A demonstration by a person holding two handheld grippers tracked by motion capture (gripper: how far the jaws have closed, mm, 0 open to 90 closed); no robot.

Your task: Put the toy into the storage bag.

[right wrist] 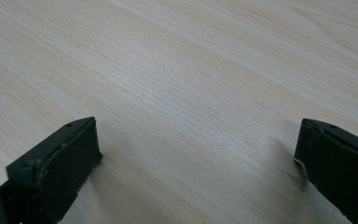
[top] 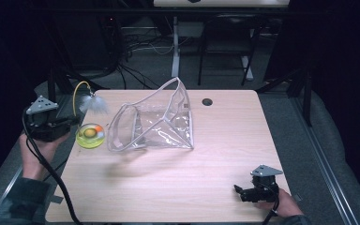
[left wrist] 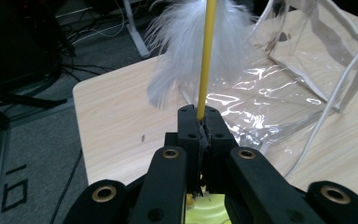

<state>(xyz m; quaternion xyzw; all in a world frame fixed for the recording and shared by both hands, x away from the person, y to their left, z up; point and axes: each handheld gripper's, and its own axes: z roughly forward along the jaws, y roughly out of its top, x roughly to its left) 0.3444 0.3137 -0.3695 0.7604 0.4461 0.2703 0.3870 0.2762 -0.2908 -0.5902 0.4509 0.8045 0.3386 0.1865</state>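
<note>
Left gripper: I have my left gripper (left wrist: 200,122) pressed together on the yellow stem (left wrist: 207,56) of a feather wand, pinched right at the tips; in the high view it sits off the left edge of the table (top: 178,187).
Feather wand: the stem arcs up and over from the jaws, and the white feather tuft (top: 95,104) hangs at its far end, just left of the pouch and above the table's far-left corner.
Pouch: a clear plastic pouch (top: 157,124) stands open in the middle of the table, its mouth gaping toward the left and the near side, its white-edged rim (left wrist: 354,56) just right of the tuft in the left gripper view.
Yellow dish: a small round yellow-green container (top: 91,135) sits on the table between my left gripper and the pouch, just below the jaws.
Right gripper: my right gripper (top: 240,192) rests spread wide at the near-right edge, its jaws on bare wood, well apart from everything.
Step in hand: I judge I am carrying the wand toward the pouch mouth.
Risk, grip: the stem is thin and held only at the tips, so a quick swing could let it pivot or slip out.
Risk, pouch: nothing steadies the pouch; the springy stem pushing on its rim could tip or shove it away.
Risk, dish: sweeping low could knock the dish.
</note>
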